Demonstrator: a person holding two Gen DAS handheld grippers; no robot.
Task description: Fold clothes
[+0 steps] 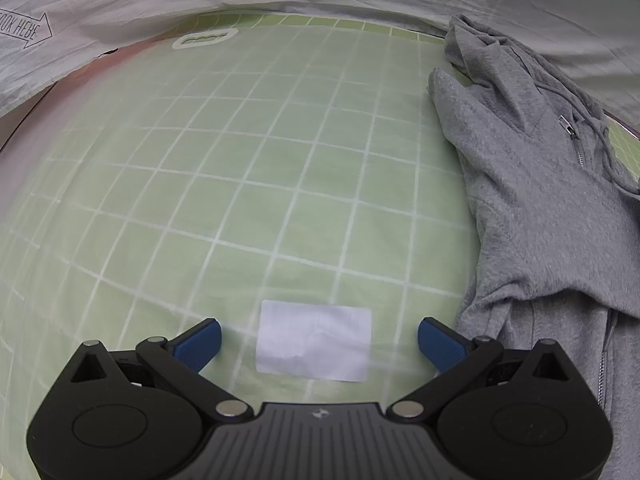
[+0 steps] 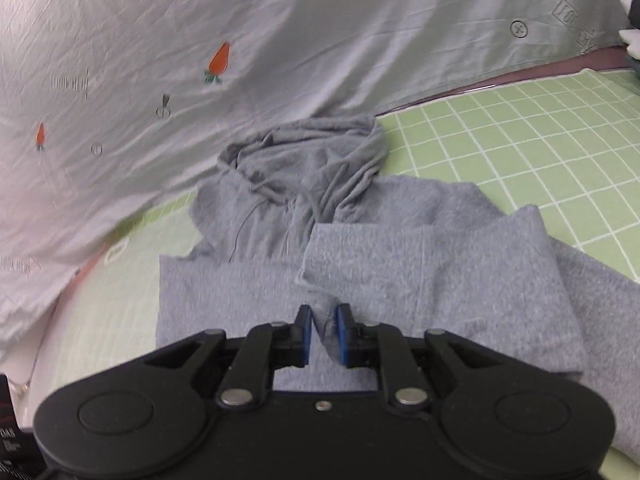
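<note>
A grey zip-up hoodie (image 2: 420,264) lies on the green grid mat (image 2: 540,140), its hood bunched at the far side toward the white sheet. One sleeve is folded across the body. My right gripper (image 2: 323,332) is shut on a pinched fold of that sleeve's fabric, held between the blue pads (image 2: 343,334). In the left wrist view the same hoodie (image 1: 540,208) fills the right side, zipper showing. My left gripper (image 1: 318,344) stands wide open over the mat (image 1: 240,200), empty, its right fingertip just beside the hoodie's edge.
A wrinkled white sheet (image 2: 200,60) with carrot prints rises behind the mat. A white label (image 1: 314,340) is stuck on the mat between my left fingers. A handle cut-out (image 1: 205,38) marks the mat's far edge. Dark items (image 2: 12,440) sit at the lower left.
</note>
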